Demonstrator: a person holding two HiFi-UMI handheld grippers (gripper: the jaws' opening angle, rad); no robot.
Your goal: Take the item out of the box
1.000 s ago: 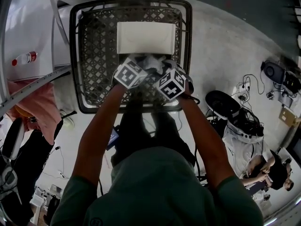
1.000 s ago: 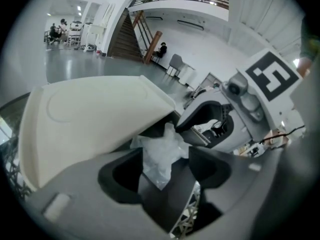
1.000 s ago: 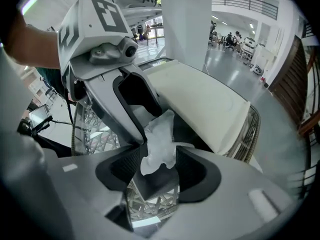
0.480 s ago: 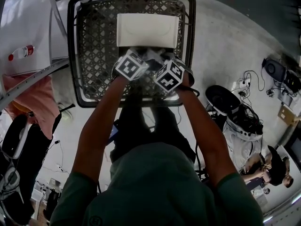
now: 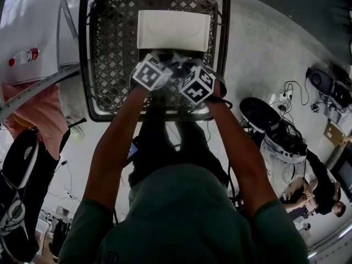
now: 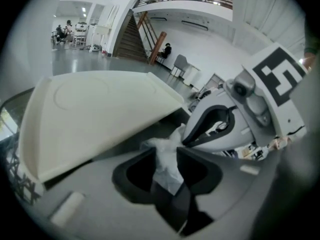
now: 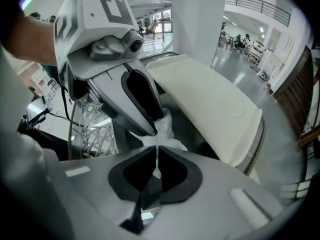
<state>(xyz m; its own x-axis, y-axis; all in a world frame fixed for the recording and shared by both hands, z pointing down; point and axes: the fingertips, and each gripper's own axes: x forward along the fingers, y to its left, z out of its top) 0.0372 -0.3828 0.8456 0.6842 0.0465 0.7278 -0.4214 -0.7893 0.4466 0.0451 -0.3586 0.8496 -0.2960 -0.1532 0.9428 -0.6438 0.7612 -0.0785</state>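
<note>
Box (image 5: 173, 30) in mesh basket (image 5: 107, 54), item (image 6: 167, 156) beside it

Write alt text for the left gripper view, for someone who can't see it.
The left gripper, whose jaws have just been closing, pinches a crumpled white item below the tilted white box lid. The right gripper, also just closing, reaches the same item from the right.

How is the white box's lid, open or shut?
Open. The lid is tilted up with a dark gap under its front edge, and crumpled white plastic shows just in front of that gap.
</note>
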